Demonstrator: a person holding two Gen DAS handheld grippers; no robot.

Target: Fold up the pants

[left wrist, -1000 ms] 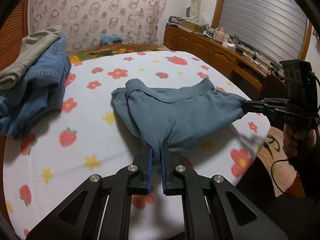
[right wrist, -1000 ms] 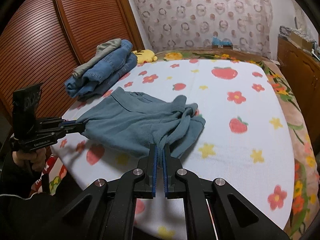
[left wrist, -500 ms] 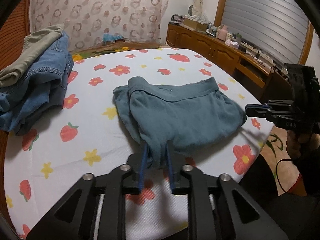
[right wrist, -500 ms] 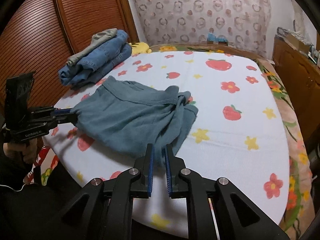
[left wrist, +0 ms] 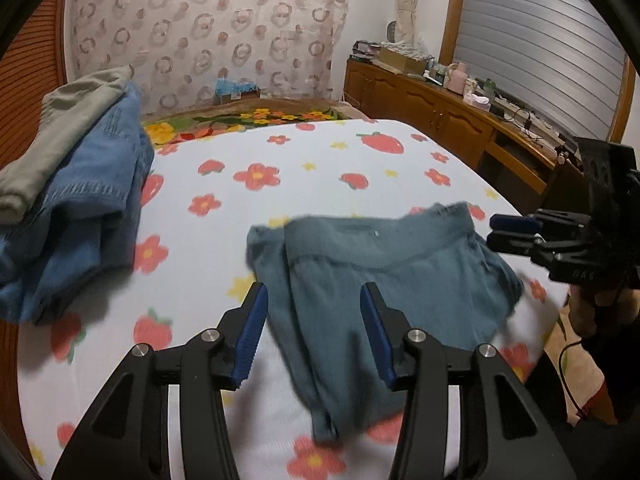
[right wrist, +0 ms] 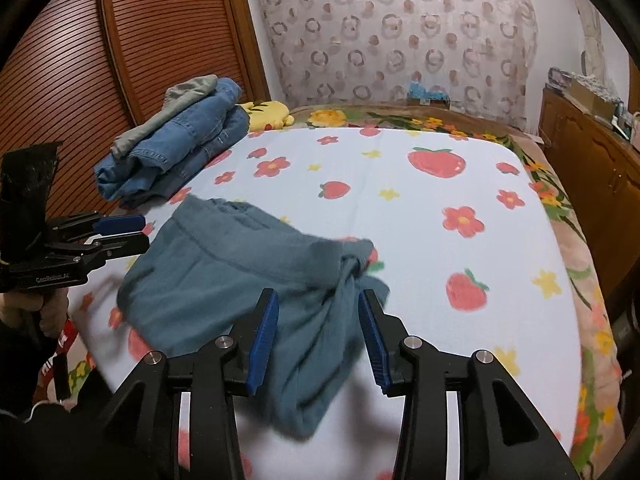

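A pair of teal-grey knit pants (left wrist: 384, 280) lies folded into a compact bundle on the strawberry-and-flower printed bed sheet (left wrist: 320, 168), near the bed's front edge. The left gripper (left wrist: 312, 332) hovers just above the bundle's near edge, its blue-padded jaws spread wide and holding nothing. The right gripper (right wrist: 318, 332) is likewise spread and empty over the opposite end, where the cloth bunches at 1 o'clock. Seen from the left wrist, the waistband faces 12 o'clock. The fold appears largely done; what seems left is smoothing the rumpled end and perhaps moving the bundle to the stack of folded blue denim and grey-green garments (right wrist: 176, 148) at 10 o'clock, well apart from the pants.
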